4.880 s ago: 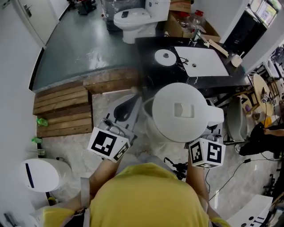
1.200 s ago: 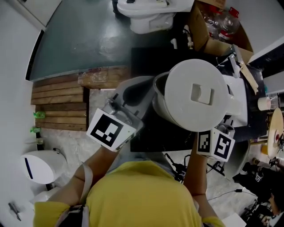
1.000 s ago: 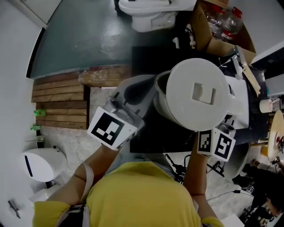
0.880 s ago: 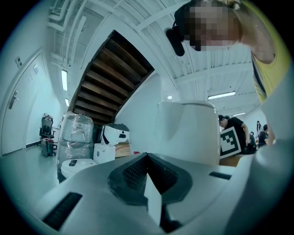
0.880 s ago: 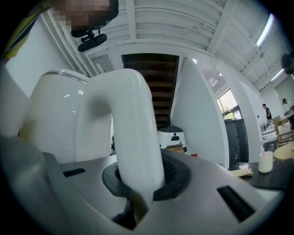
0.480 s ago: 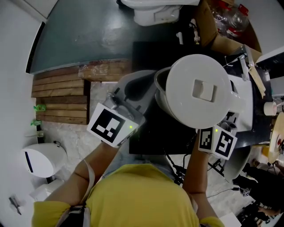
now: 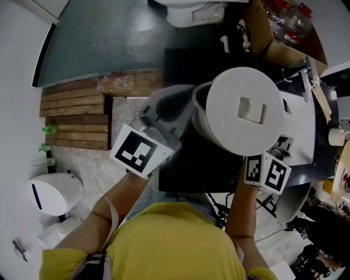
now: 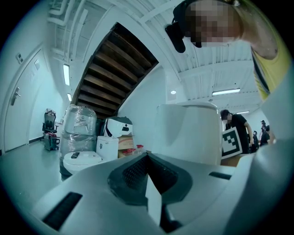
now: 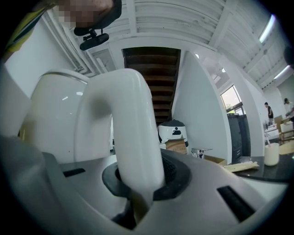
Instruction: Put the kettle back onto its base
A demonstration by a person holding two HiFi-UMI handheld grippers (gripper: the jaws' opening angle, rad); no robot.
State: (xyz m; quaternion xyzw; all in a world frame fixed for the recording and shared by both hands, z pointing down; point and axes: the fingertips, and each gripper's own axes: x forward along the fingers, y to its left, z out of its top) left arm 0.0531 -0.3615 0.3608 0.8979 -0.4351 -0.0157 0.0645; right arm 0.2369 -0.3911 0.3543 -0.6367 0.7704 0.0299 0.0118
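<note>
A white kettle (image 7: 243,109) with a flat round lid hangs over the black counter (image 7: 183,60), seen from above in the head view. My right gripper (image 7: 280,146) is shut on its curved white handle (image 9: 131,137), which fills the space between the jaws (image 9: 138,183). At the kettle's left side my left gripper (image 7: 183,101) is level, its jaws (image 8: 149,174) shut with nothing between them. The kettle's body (image 8: 188,133) rises just right of them. The base is hidden under the kettle.
A white sink (image 7: 306,136) lies right of the kettle, with a cardboard box (image 7: 270,41) of bottles behind it. A toilet (image 7: 191,8) stands beyond the counter. Wooden pallets (image 7: 74,117) and a white bin (image 7: 49,194) are on the floor at left.
The kettle and both grippers have come from in front of the counter to above it. Over the last second they sank a little, grips unchanged.
</note>
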